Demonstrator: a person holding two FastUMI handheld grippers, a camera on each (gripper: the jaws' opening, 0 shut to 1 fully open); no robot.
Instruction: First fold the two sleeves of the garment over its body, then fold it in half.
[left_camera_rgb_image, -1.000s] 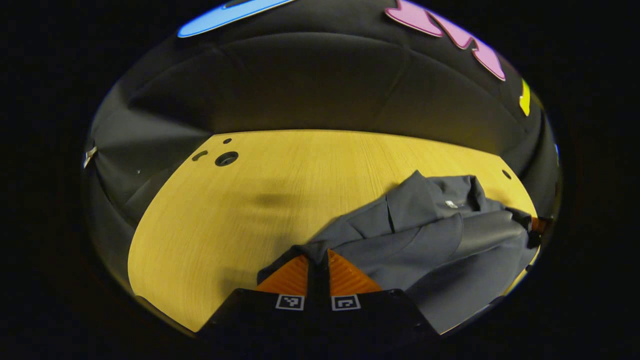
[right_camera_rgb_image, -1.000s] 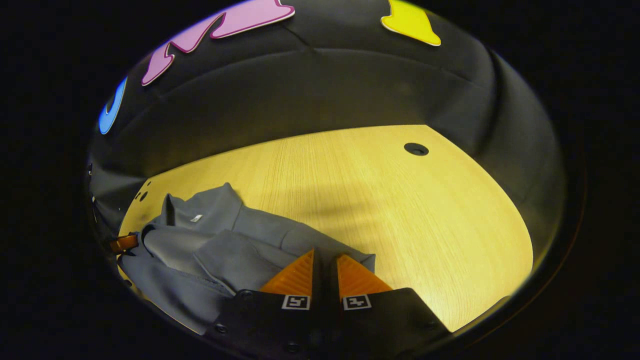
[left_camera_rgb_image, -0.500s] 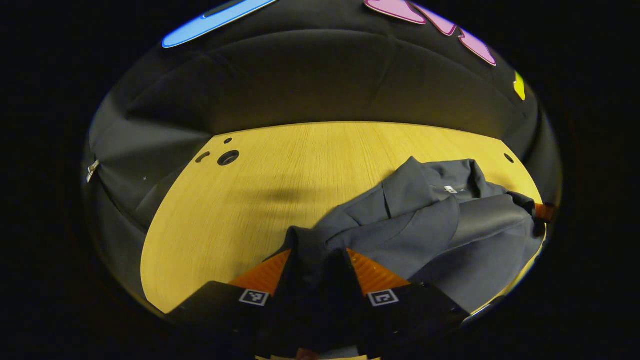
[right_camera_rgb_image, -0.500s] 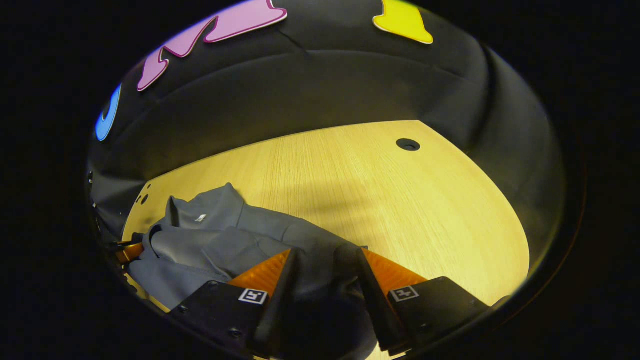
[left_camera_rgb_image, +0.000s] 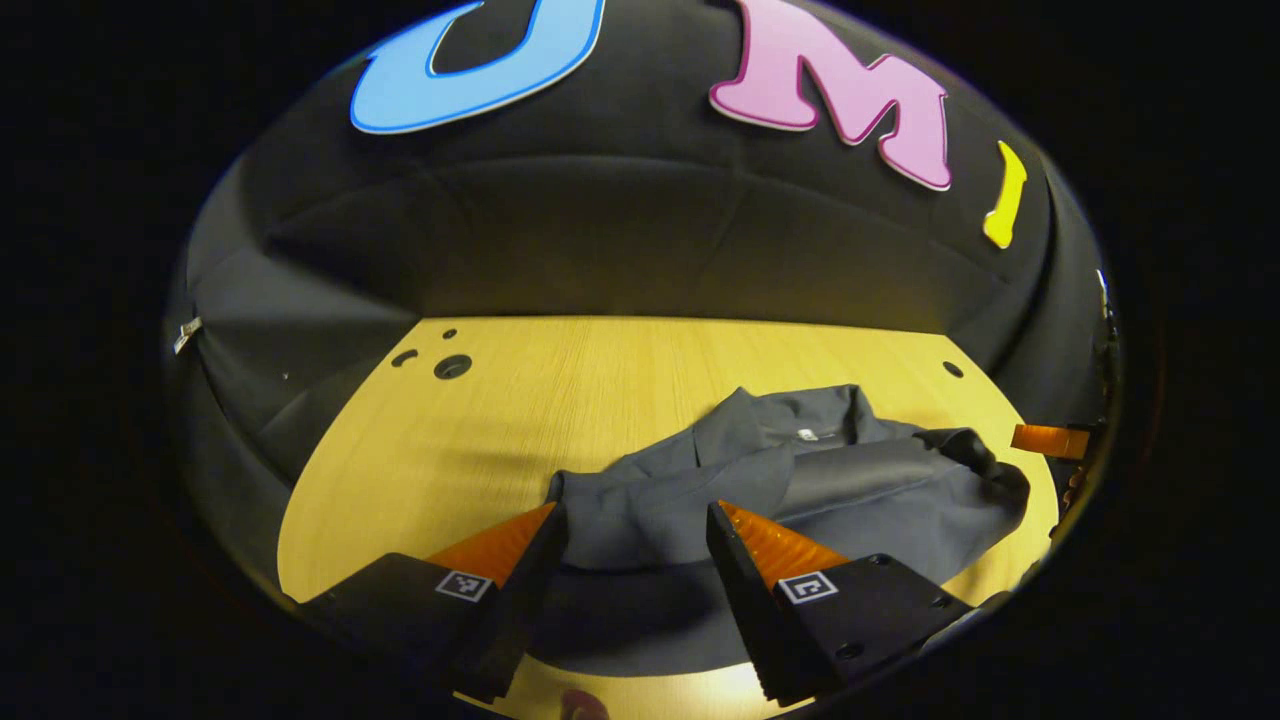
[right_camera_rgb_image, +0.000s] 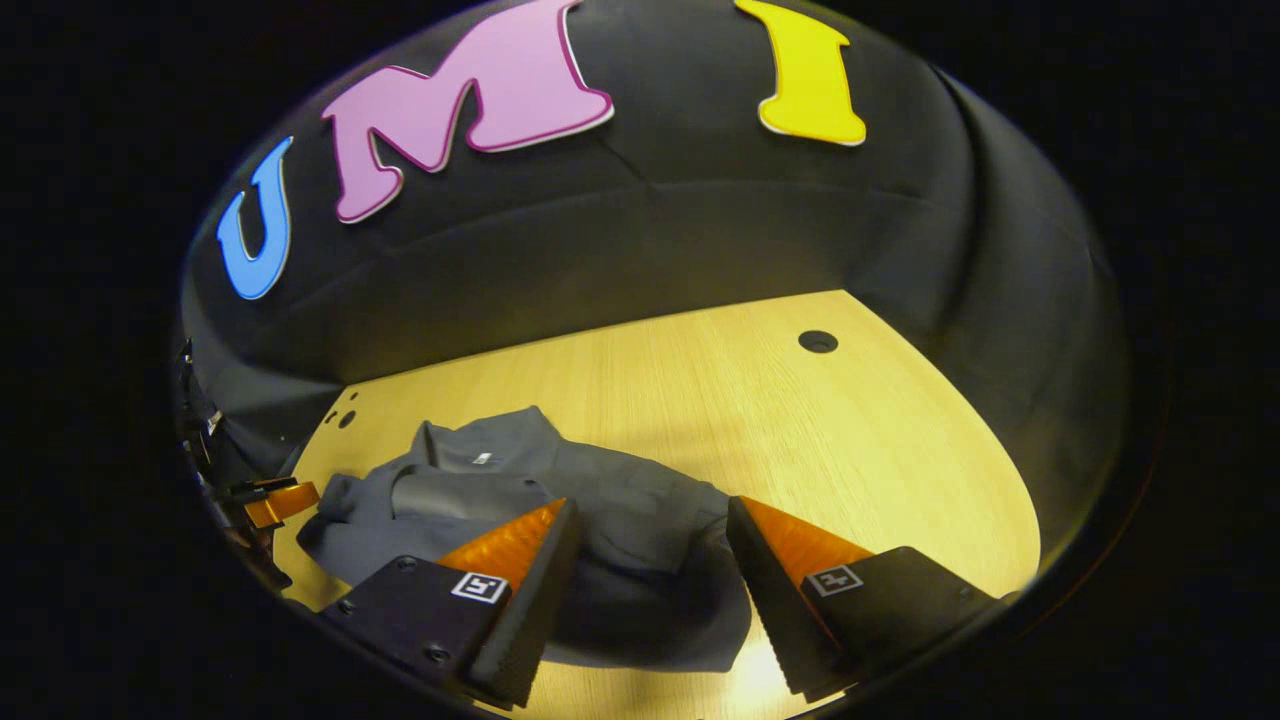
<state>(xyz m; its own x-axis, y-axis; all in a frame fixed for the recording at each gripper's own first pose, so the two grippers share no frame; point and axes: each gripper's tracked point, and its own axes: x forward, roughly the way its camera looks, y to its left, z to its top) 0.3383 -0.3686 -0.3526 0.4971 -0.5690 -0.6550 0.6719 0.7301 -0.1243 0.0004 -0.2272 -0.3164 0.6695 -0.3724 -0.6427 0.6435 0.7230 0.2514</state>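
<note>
A grey garment (left_camera_rgb_image: 800, 480) lies folded on the yellow wooden table (left_camera_rgb_image: 560, 400), its collar with a small white tag toward the back wall. In the left gripper view my left gripper (left_camera_rgb_image: 632, 512) stands open above the garment's near left corner, with nothing between its fingers. In the right gripper view the same garment (right_camera_rgb_image: 600, 520) spreads below my right gripper (right_camera_rgb_image: 647, 508), which is open and raised over the near right part of the cloth. The other gripper shows at the edge of each view, at the garment's far side.
The table has small round holes at its back left (left_camera_rgb_image: 452, 366) and one at the back right (right_camera_rgb_image: 817, 341). Bare wood stretches left of the garment (left_camera_rgb_image: 420, 460) and to its right (right_camera_rgb_image: 900, 460). The black booth wall closes the back.
Both grippers were shut on the garment's near corners, then opened and let the cloth go. They have since lifted and drawn back, and the garment lies lower and farther off.
</note>
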